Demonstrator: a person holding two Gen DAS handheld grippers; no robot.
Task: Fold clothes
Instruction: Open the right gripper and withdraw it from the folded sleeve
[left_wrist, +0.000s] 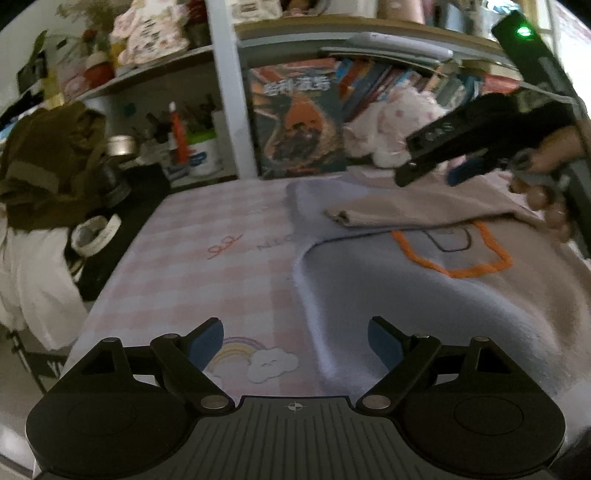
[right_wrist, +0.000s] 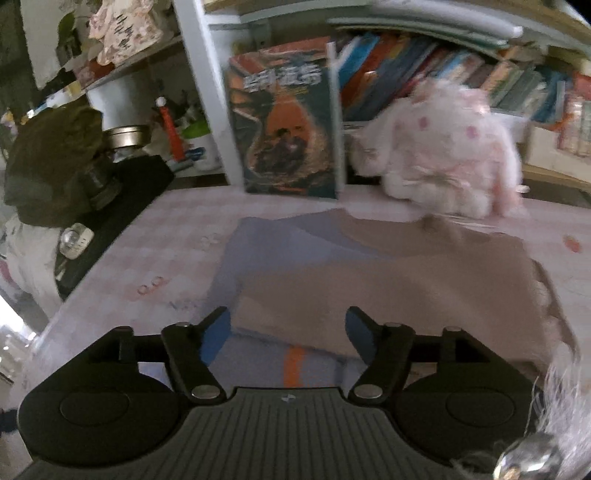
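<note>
A lilac and beige sweater (left_wrist: 388, 295) with an orange outline print (left_wrist: 454, 254) lies on the pink checked tablecloth (left_wrist: 192, 266). A beige sleeve (left_wrist: 417, 212) is folded across its chest. My left gripper (left_wrist: 295, 347) is open and empty, low over the sweater's left edge. My right gripper (left_wrist: 428, 173) shows in the left wrist view above the folded sleeve. In the right wrist view the right gripper (right_wrist: 286, 334) is open and empty just above the beige sleeve (right_wrist: 369, 291) of the sweater (right_wrist: 266, 247).
A shelf with books (right_wrist: 443, 70) stands behind the table. A large book (right_wrist: 284, 133) and a pink plush toy (right_wrist: 443, 155) stand at the table's back edge. A brown garment (left_wrist: 48, 162) and a black surface with tape (left_wrist: 96, 232) lie to the left.
</note>
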